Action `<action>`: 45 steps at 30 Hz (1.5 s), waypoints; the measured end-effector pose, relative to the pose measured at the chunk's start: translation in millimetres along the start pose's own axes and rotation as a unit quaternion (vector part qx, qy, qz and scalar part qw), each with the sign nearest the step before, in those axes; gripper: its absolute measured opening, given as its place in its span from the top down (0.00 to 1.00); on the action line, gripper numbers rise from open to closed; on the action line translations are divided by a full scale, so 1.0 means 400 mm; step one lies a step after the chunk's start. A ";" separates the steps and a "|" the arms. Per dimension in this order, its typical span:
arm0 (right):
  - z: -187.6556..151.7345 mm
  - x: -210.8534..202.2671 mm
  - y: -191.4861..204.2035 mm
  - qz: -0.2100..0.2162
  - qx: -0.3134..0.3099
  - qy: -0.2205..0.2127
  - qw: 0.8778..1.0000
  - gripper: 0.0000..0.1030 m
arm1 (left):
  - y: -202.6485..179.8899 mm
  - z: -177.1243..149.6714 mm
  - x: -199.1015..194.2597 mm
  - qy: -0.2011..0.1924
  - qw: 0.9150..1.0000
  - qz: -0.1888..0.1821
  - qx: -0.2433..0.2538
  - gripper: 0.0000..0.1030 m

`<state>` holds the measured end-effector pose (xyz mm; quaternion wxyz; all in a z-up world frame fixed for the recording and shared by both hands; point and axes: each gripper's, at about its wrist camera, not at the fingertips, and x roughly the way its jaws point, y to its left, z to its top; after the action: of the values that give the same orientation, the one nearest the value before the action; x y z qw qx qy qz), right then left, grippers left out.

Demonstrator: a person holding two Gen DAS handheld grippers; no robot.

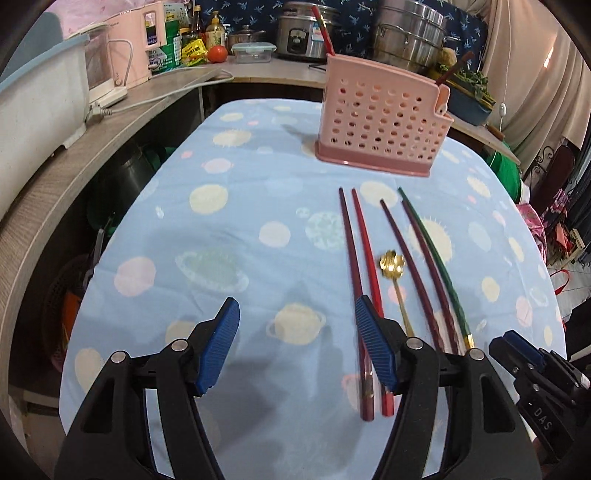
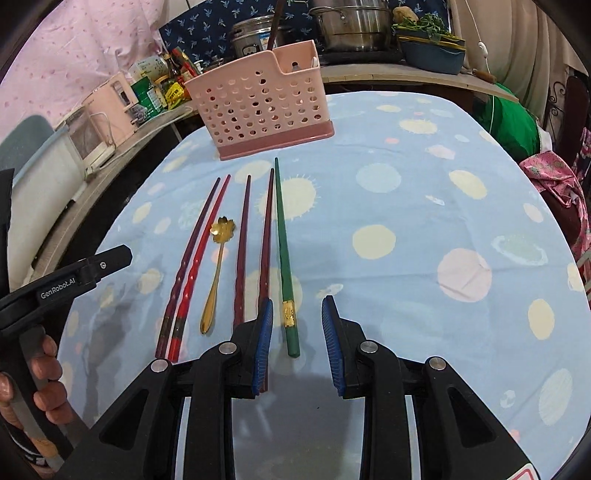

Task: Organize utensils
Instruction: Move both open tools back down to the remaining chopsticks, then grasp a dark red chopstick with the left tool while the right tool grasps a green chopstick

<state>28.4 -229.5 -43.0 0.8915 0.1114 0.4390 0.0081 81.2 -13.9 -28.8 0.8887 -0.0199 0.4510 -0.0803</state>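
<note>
In my left wrist view, my left claw [image 1: 297, 347] hangs spread and empty, the maroon chopstick [image 1: 352, 280] running up-frame behind its right pad. In my right wrist view, my right claw [image 2: 297, 343], narrowly parted, straddles the green chopstick [image 2: 283, 258], which points toward the pink holder [image 2: 258, 107] at upper centre; my right hand is nearer and tilts downward.

Tablecloth [image 2: 406, 206] pale blue, printed with cream, pink and mint planets and spiky suns. Utensil holder [image 2: 258, 107] light pink, dotted with round holes, on a darker dusty-rose base. Chopsticks laid out: one dark maroon [image 2: 192, 258], one bright red [image 2: 205, 258], two more maroon [image 2: 243, 236] [image 2: 266, 236], one green chopstick [image 2: 282, 243] with a gold band near its thick end. Spoon [image 2: 216, 266] gold, flower-shaped bowl. Gripper pads [image 2: 264, 343] ribbed blue on black arms. Backdrop fabric [image 1: 255, 14] navy with a small pale print, possibly leaves.
</note>
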 end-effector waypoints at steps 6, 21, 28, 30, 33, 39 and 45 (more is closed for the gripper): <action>-0.020 0.026 0.012 -0.007 -0.015 0.010 1.000 0.79 | 0.002 -0.037 0.010 0.016 1.000 -0.002 0.003 0.40; -0.036 0.049 0.017 -0.027 -0.035 0.013 0.999 0.92 | -0.042 -0.090 0.021 0.041 0.999 -0.016 0.028 0.40; -0.037 0.049 0.016 -0.024 -0.030 0.014 0.999 0.92 | -0.059 -0.110 0.035 0.053 0.998 -0.019 0.038 0.40; -0.036 0.049 0.015 -0.025 -0.030 0.014 0.999 0.92 | -0.061 -0.114 0.040 0.056 0.997 -0.020 0.040 0.40; -0.036 0.049 0.016 -0.025 -0.030 0.014 0.999 0.92 | -0.064 -0.119 0.044 0.054 0.997 -0.016 0.045 0.40; -0.036 0.050 0.016 -0.024 -0.030 0.014 0.999 0.92 | -0.064 -0.121 0.044 0.050 0.997 -0.012 0.050 0.40; -0.036 0.050 0.016 -0.024 -0.030 0.014 0.999 0.92 | -0.065 -0.123 0.040 0.046 0.997 -0.013 0.055 0.55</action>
<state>30.1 -218.2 -65.7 0.8881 0.0740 0.4537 0.0011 47.9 -40.1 -68.0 0.8656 0.0267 0.4861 -0.1170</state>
